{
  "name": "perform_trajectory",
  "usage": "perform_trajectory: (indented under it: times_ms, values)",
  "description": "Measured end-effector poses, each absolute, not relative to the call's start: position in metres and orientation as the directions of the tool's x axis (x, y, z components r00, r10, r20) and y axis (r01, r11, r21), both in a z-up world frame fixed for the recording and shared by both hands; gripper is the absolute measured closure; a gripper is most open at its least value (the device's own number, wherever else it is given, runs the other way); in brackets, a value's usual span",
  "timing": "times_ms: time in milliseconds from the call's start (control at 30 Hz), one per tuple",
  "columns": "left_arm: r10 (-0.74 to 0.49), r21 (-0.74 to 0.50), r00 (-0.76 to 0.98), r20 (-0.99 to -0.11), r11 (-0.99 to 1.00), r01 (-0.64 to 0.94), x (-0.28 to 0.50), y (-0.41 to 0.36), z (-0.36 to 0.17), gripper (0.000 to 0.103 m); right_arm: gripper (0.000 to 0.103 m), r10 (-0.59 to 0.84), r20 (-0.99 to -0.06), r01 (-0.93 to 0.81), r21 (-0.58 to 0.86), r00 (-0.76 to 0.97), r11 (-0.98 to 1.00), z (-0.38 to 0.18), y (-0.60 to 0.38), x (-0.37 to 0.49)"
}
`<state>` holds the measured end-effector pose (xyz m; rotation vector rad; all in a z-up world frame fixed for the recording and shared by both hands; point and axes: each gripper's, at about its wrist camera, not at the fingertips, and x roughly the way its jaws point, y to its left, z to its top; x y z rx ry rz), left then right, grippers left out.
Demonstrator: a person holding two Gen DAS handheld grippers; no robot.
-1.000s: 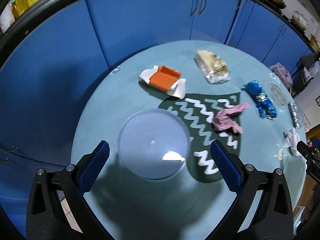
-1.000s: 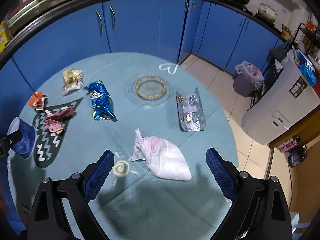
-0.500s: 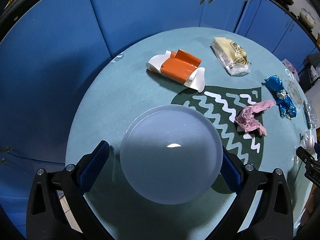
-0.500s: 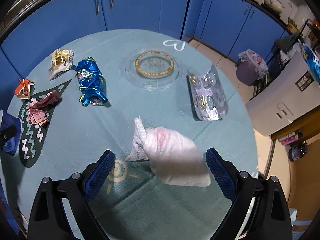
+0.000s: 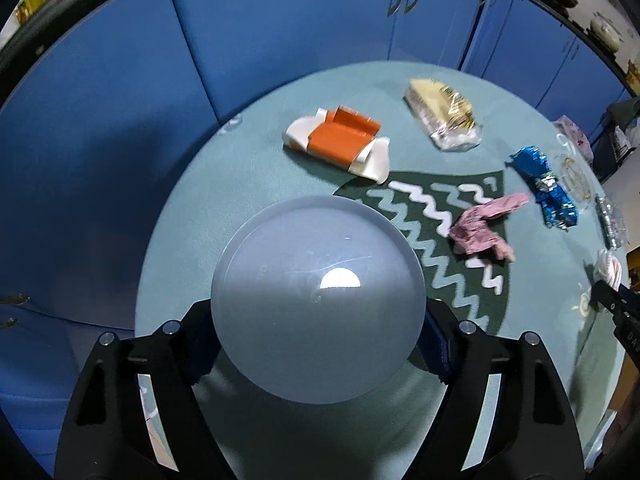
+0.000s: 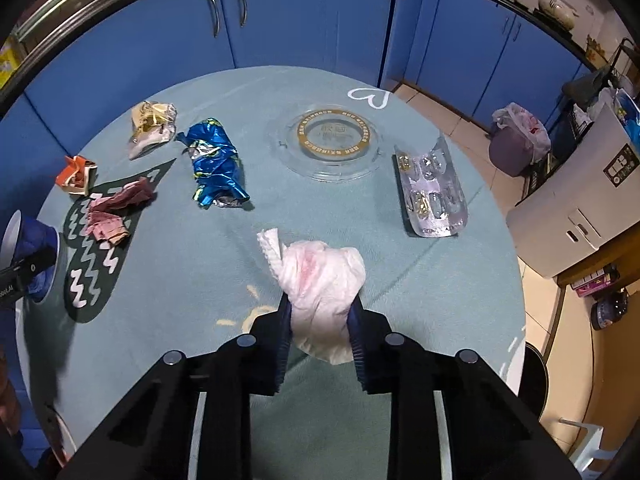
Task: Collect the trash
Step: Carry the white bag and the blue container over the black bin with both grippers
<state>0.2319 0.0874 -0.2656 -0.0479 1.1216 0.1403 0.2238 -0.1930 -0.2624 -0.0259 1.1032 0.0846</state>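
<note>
Left gripper (image 5: 318,340): jaws closing around translucent blue bowl (image 5: 318,300) at left edge of round table (image 6: 200,280); pad contact not discernible. Between grippers on table: orange carton (image 5: 340,142), pink wrapper (image 6: 114,210), blue foil wrapper (image 6: 216,166). Right gripper (image 6: 320,332): clamped on crumpled white tissue (image 6: 322,280).

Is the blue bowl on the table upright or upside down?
Upside down: the blue bowl shows its domed base, with the left gripper closing around it.
</note>
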Motion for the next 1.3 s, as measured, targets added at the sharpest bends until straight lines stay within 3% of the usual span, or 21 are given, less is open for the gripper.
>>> perform_trajectory:
  times_ms: [1300]
  values:
    - [0.043, 0.094, 0.655, -0.754, 0.995, 0.043, 0.157, -0.023, -0.149, 0.024, 0.078, 0.048, -0.732, -0.021, 0.047, 0.680, 0.999, -0.150, -0.264, 0.127]
